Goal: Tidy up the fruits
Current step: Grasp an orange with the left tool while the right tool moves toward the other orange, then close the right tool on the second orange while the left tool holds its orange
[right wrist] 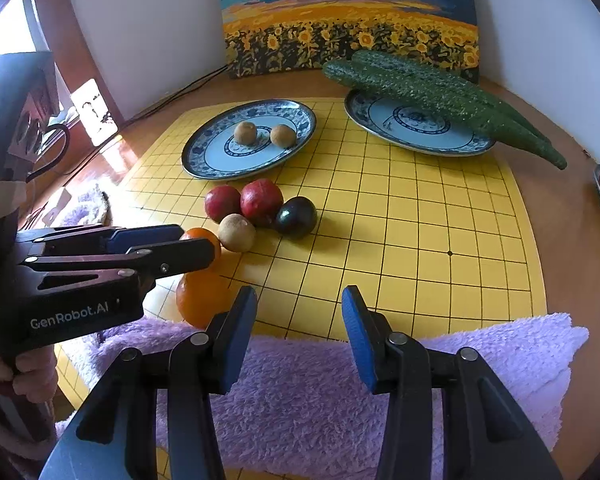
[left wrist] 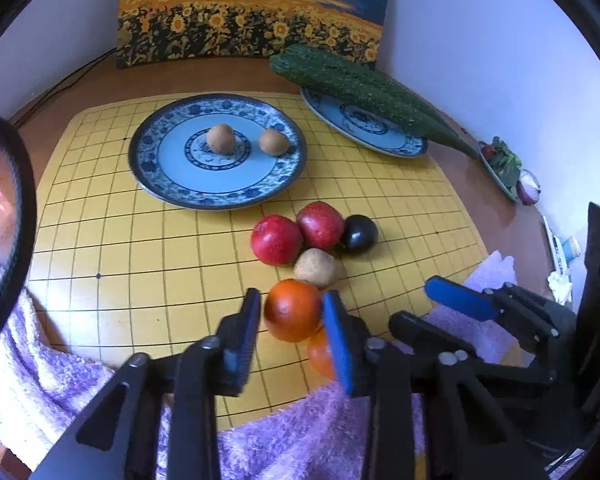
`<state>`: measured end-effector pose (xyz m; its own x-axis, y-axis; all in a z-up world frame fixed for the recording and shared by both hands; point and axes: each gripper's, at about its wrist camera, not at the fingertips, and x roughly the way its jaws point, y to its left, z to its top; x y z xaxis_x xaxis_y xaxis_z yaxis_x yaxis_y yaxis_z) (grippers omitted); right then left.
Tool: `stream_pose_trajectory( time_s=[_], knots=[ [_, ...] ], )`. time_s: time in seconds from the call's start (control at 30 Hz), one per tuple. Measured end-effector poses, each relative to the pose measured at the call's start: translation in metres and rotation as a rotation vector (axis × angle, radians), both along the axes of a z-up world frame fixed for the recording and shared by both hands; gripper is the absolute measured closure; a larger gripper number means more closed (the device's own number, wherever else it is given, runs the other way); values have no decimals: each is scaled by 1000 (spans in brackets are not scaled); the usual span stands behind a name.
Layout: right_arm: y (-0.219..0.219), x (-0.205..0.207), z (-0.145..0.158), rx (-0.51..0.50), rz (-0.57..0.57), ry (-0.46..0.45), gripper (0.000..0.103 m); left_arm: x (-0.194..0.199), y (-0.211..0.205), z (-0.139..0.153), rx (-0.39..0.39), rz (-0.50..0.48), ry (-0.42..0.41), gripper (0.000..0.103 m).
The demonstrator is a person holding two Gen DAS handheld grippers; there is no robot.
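Note:
My left gripper (left wrist: 292,312) has its blue pads on either side of an orange (left wrist: 293,309) on the yellow grid board (left wrist: 140,240); the pads touch it. It also shows in the right wrist view (right wrist: 198,246), closed around that orange (right wrist: 204,236). A second orange (left wrist: 320,354) lies just behind it near the towel, and shows in the right wrist view (right wrist: 200,298). Two red apples (left wrist: 276,239), a dark plum (left wrist: 359,233) and a brown kiwi (left wrist: 317,267) cluster in the middle. A blue-patterned plate (left wrist: 172,184) holds two small brown fruits (left wrist: 221,138). My right gripper (right wrist: 299,308) is open and empty above the purple towel (right wrist: 300,380).
A second patterned plate (right wrist: 428,136) at the back right carries two long cucumbers (right wrist: 440,92). A sunflower painting (right wrist: 348,20) leans on the wall. A small dish of vegetables (left wrist: 500,164) sits at the right table edge. Cables run along the back left.

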<state>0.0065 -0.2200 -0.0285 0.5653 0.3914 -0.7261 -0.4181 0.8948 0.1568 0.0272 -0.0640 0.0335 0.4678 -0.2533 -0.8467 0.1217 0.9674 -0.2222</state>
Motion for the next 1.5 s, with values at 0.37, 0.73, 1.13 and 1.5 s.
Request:
stream_pose_trajectory(
  time_s=[0.37,0.73,1.13,1.5],
  knots=[
    [7,-6,3,7,21,-8,57,-10,20,5,50,59,-27,71],
    [29,-14,8,33,99,-21,57,-19,48,6,82,146,-40,71],
    [43,-18,7,34,141,-17,57,-22,51,5,75,157,-43,71],
    [54,-19,3,39,197,0,57,-21,51,4,73,158,-42,71]
  ],
)
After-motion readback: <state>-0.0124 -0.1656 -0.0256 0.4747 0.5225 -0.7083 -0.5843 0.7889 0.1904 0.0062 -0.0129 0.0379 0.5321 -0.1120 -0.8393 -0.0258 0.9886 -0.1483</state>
